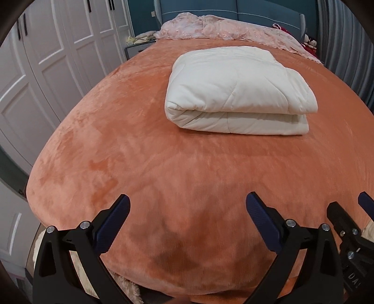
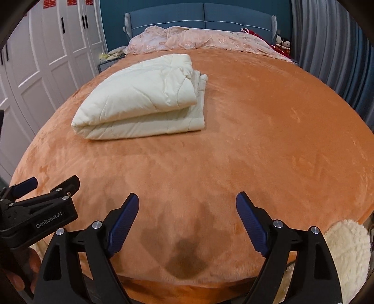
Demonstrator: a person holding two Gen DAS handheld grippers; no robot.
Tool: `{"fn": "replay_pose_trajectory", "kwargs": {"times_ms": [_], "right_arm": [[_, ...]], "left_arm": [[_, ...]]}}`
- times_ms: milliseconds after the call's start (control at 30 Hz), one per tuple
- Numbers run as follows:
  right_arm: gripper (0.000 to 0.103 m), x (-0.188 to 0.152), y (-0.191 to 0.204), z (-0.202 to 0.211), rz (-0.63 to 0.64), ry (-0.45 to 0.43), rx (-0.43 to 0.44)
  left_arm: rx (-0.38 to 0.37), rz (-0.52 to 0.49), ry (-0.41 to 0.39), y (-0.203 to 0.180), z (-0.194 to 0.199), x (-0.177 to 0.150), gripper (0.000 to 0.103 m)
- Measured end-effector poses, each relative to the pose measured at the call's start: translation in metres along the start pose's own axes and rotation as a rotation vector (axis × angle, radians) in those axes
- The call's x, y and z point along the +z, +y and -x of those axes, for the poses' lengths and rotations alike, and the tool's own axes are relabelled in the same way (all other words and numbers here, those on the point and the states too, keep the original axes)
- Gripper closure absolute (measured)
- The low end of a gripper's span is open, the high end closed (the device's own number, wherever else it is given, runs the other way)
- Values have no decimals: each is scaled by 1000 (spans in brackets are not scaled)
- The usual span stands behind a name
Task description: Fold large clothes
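A cream quilted comforter (image 1: 238, 91) lies folded into a thick rectangular bundle on the orange bedspread (image 1: 140, 152), towards the middle of the bed. It also shows in the right wrist view (image 2: 142, 98), left of centre. My left gripper (image 1: 188, 205) is open and empty, held over the foot of the bed, well short of the bundle. My right gripper (image 2: 187, 205) is open and empty, also over the foot of the bed. The right gripper shows at the right edge of the left wrist view (image 1: 350, 210); the left one shows at the left edge of the right wrist view (image 2: 46, 187).
A crumpled pink lace cover (image 2: 198, 38) lies at the head of the bed by the blue headboard (image 2: 203, 16). White wardrobe doors (image 1: 46, 58) stand on the left, grey curtains (image 2: 332, 46) on the right. A fluffy cream item (image 2: 348, 252) sits at the bed's near right corner.
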State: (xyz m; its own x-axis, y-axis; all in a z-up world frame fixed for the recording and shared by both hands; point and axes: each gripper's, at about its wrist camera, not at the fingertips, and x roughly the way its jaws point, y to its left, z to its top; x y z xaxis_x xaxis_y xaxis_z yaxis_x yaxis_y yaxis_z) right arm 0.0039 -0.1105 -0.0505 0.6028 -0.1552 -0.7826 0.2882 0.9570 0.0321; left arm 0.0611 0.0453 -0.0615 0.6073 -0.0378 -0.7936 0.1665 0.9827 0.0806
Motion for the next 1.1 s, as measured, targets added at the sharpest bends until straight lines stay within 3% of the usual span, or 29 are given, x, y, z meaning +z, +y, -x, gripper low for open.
{"fn": "replay_pose_trajectory", "kwargs": {"times_ms": [1100], "right_arm": [[20,-23,17,15,50,-46,-24]], "left_arm": [[39,-22,-58,-8,15,-34,6]]}}
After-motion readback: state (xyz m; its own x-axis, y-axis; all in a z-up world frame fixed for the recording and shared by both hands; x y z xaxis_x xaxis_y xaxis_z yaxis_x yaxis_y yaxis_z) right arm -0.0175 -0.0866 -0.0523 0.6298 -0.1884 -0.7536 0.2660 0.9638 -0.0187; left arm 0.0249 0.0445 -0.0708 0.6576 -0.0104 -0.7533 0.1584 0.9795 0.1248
